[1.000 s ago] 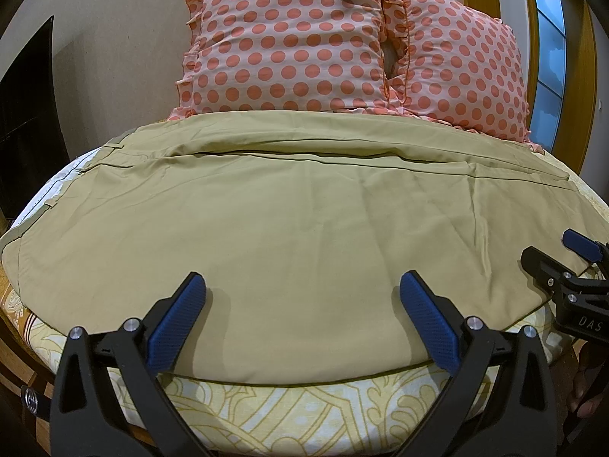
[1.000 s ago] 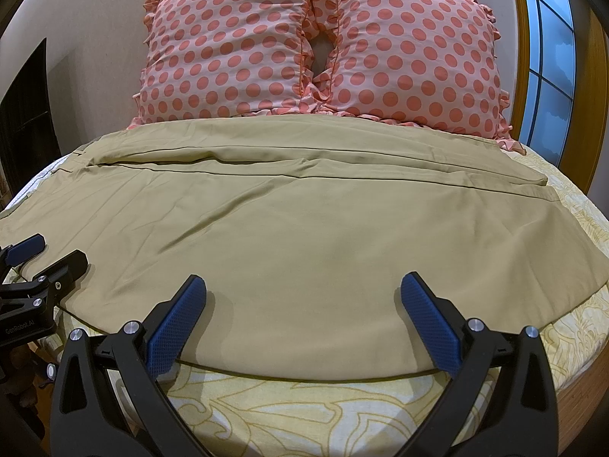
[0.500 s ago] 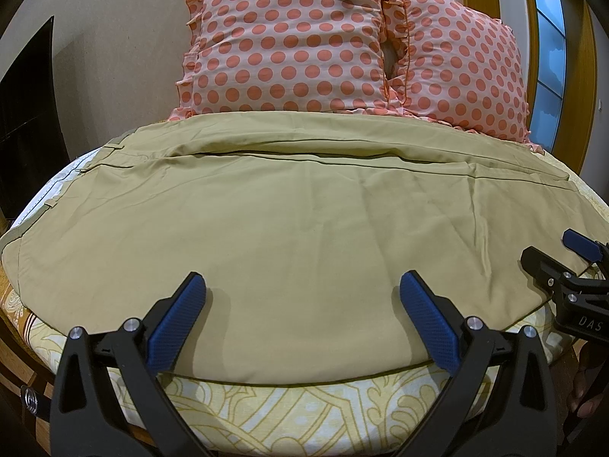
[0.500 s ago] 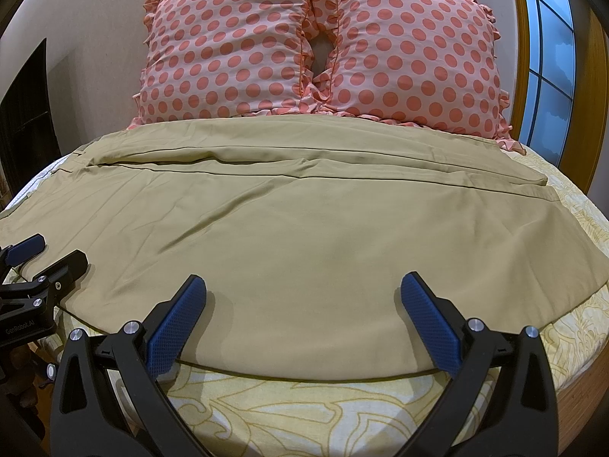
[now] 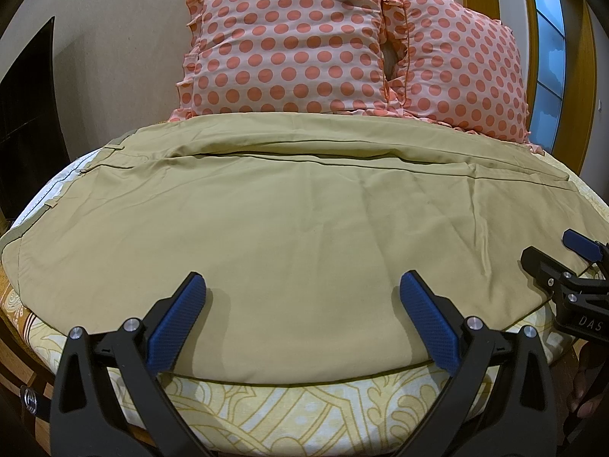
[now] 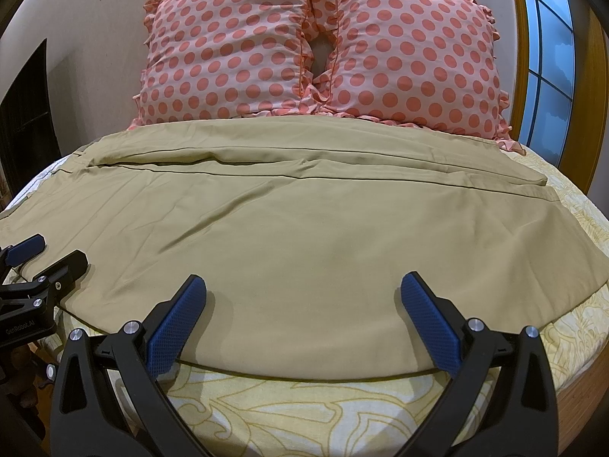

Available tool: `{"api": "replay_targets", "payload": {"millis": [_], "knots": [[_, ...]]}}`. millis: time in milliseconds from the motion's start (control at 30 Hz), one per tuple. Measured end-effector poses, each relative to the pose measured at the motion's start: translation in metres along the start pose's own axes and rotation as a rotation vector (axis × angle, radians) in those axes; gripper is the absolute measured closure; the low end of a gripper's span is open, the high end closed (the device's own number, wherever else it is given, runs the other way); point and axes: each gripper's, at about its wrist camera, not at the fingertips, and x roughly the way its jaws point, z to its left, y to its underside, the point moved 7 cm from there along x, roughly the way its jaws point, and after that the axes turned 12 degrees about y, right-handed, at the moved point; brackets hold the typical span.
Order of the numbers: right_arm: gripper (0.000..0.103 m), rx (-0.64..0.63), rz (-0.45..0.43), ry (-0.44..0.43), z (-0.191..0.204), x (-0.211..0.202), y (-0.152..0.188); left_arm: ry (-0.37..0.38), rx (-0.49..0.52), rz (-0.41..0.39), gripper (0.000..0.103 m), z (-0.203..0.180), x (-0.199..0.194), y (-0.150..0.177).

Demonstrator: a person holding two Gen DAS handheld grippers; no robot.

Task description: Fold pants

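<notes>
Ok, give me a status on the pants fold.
Done: the khaki pants lie spread flat on the bed, one leg beside the other. In hand: nothing; left gripper and right gripper hover at the near edge, jaws open. Left: every fold.

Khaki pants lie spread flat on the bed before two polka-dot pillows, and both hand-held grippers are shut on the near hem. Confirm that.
Not quite. The khaki pants do lie flat on the bed before the two polka-dot pillows, but both wrist views show the left hand-held gripper and right hand-held gripper open, fingers wide apart above the near hem, gripping nothing.
</notes>
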Motion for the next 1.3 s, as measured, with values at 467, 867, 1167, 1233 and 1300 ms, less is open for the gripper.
{"api": "replay_targets", "payload": {"millis": [467,867,1167,1233,1300], "knots": [[0.001,0.000,-0.001,0.000,-0.001,0.000,0.000,0.000,0.000,-0.002,0.002,0.000,0.000,0.000],[0.001,0.001,-0.001,0.001,-0.001,0.000,0.000,0.000,0.001,-0.003,0.002,0.000,0.000,0.000],[0.001,0.000,-0.005,0.001,-0.001,0.000,0.000,0.000,0.002,-0.002,0.002,0.000,0.000,-0.001],[0.001,-0.021,0.028,-0.017,-0.001,0.003,-0.005,0.005,0.004,0.007,0.002,0.000,0.000,-0.001],[0.001,-0.043,0.109,-0.079,-0.016,0.001,-0.020,0.020,0.003,0.043,0.002,0.001,-0.002,-0.005]]}}
